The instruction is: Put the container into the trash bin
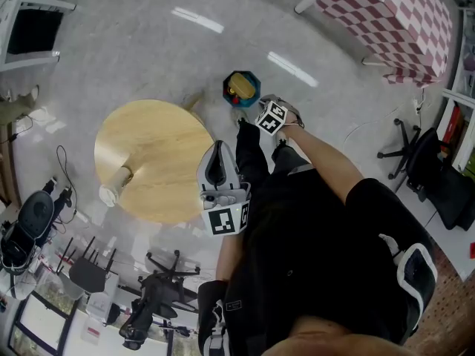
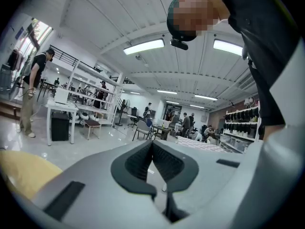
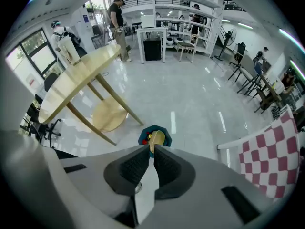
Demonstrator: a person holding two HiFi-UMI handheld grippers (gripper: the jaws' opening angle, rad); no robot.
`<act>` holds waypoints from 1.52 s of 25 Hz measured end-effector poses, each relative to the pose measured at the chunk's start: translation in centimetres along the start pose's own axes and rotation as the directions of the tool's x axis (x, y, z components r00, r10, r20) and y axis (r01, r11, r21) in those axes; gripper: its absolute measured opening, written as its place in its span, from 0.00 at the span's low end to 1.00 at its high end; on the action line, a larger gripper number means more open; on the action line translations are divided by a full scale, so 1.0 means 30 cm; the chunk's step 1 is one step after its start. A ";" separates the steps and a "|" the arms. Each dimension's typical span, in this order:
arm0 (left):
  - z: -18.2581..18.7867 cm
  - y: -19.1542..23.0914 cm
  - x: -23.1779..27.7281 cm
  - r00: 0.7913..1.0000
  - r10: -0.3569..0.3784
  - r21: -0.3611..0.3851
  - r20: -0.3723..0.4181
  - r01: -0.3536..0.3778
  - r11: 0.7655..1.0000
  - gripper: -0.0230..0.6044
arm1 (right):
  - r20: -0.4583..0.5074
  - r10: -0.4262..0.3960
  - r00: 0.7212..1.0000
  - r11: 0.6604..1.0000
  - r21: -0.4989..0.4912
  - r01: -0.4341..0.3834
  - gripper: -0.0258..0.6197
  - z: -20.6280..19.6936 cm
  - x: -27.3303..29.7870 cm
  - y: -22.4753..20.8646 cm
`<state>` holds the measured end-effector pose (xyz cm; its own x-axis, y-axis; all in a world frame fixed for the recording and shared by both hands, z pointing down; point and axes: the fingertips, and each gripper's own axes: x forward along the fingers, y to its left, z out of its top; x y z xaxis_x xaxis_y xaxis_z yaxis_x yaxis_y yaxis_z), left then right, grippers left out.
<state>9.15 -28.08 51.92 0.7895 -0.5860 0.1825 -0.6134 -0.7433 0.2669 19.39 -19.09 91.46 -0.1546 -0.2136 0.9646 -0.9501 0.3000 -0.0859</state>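
Just beyond the tips of my right gripper (image 3: pixel 152 150), down on the floor, stands the teal trash bin (image 3: pixel 167 135). The yellowish container (image 3: pixel 157 138) lies inside it, next to something red (image 3: pixel 146 138) too small to make out. My right gripper points steeply down at the bin from above, well clear of its rim. Its jaws are nearly together, with only a thin slit between the tips and nothing in it.

To that gripper's left stands the round wooden table (image 1: pixel 148 143). My left gripper (image 2: pixel 152 146) hangs about level at the table edge nearest me. Its jaws meet tip to tip and hold nothing.

Further left of my left gripper, near the opposite edge of the tabletop, a paper cup (image 1: pixel 115 188) lies on its side. Off to the right of my right gripper, well apart from the bin, is a table under a red-and-white checked cloth (image 1: pixel 401 13).
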 end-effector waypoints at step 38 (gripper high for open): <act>0.086 -0.681 -0.739 0.974 0.122 0.090 0.193 -0.141 0.986 0.05 | 0.825 -0.056 0.562 0.997 0.077 -0.015 0.08 -0.212 -1.533 0.387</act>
<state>4.12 -0.73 39.98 0.6902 -0.7231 0.0277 -0.7178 -0.6793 0.1526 17.20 0.12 47.70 -0.2576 -0.9040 0.3413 -0.9658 0.2302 -0.1193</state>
